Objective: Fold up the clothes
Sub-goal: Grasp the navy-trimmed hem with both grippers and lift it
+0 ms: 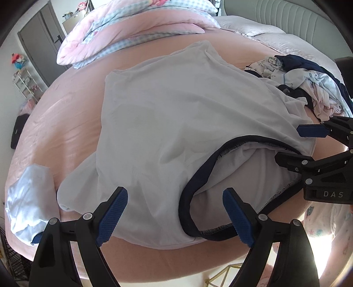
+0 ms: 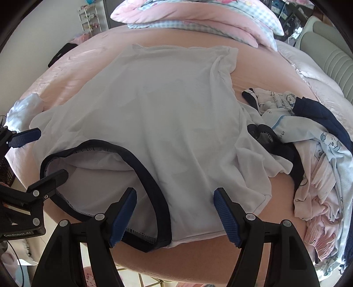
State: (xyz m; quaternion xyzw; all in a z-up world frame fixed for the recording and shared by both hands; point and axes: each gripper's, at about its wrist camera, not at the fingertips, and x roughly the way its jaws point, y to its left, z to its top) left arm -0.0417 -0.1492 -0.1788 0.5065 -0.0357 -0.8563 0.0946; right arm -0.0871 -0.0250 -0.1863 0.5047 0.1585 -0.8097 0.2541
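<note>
A pale T-shirt with a dark-trimmed neckline lies spread across the middle of a pink bed, collar end toward the lower edge of the frame and hem toward the top. The left gripper hangs over the shoulder to the left of the collar, its blue pads apart and nothing between them; the right gripper is poised over the other shoulder, jaws likewise open and empty. Judging by this, the step in hand is taking hold of both shoulders for a first fold. It would go best with each pair of fingers pinching both layers of cloth close to the shoulder seam, clear of the loose collar band, then both hands lifting evenly so the cloth stays flat. The wrinkled right side of the shirt may want smoothing first.

The left wrist view alone shows a small pale blue garment at lower left and a grey door at upper left. The right wrist view shows the full heap of unfolded clothes at right, touching the shirt's sleeve, and the folded quilt along the top.
</note>
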